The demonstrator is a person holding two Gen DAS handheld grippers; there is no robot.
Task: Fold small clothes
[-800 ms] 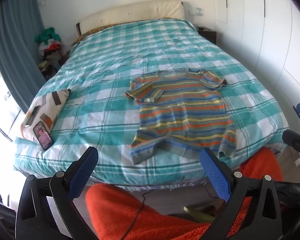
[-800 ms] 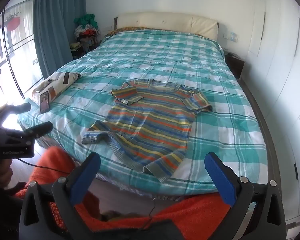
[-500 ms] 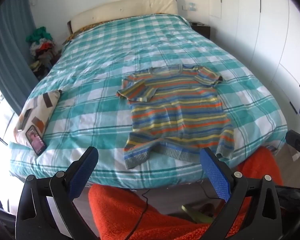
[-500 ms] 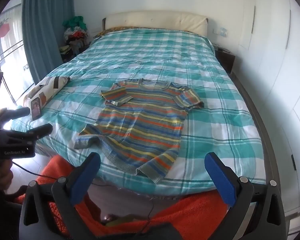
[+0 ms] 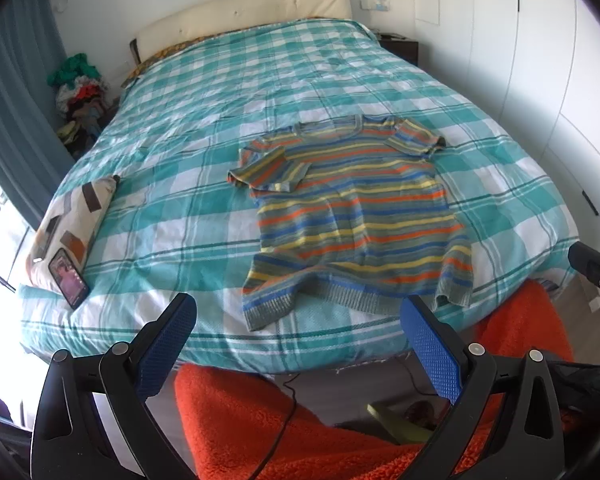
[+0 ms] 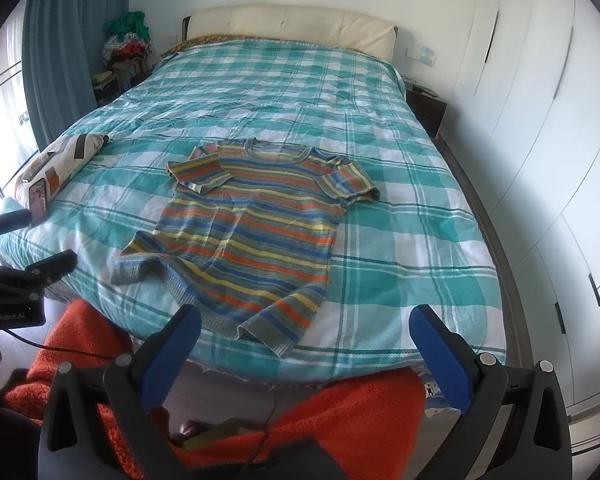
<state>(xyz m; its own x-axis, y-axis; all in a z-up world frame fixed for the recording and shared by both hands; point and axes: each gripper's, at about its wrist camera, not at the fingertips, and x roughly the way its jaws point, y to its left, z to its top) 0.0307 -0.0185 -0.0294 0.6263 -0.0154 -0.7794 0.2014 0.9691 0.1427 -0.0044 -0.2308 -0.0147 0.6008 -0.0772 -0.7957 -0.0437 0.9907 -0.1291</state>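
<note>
A small striped knit T-shirt (image 5: 352, 216) lies face up on the teal checked bed (image 5: 204, 128), collar away from me, hem near the front edge. Its left sleeve is folded over the chest and the hem's left corner is rumpled. It also shows in the right wrist view (image 6: 256, 232). My left gripper (image 5: 300, 340) is open and empty, held off the bed's front edge, short of the hem. My right gripper (image 6: 306, 348) is open and empty, likewise off the front edge. The left gripper's body shows at the left of the right wrist view (image 6: 16, 280).
A patterned pillow (image 5: 72, 220) with a phone (image 5: 69, 278) on it lies at the bed's front left corner. Orange fleece (image 5: 240, 420) fills the foreground below the grippers. White wardrobes (image 6: 548, 120) line the right wall. A clothes pile (image 5: 80, 92) and blue curtain stand at the far left.
Both grippers have drifted slightly, so the shirt and bed shift in view. The shirt has not moved, and both grippers stay open.
</note>
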